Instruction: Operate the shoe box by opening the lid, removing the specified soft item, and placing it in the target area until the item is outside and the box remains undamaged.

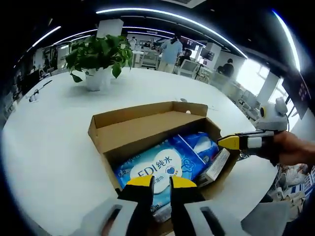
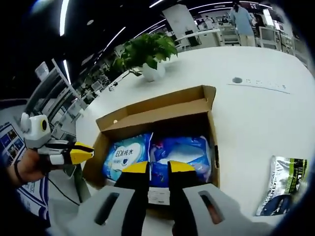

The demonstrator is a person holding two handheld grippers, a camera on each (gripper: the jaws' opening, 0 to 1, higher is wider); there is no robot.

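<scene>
Open shoe box (image 1: 147,129), wipes pack (image 1: 156,169) inside

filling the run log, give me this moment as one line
box: lid open | blue wipes pack: inside box | left tongs: over pack, gap between tips | right tongs: above box contents | green packet: on table beside box

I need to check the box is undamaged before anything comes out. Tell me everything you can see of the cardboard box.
The cardboard box is plain brown corrugated card, open at the top, its flap standing up at the far side. It sits flat on the white table and looks intact, with no tears showing. Blue soft packs fill it. The right gripper hovers at one side wall; contact is unclear.
</scene>
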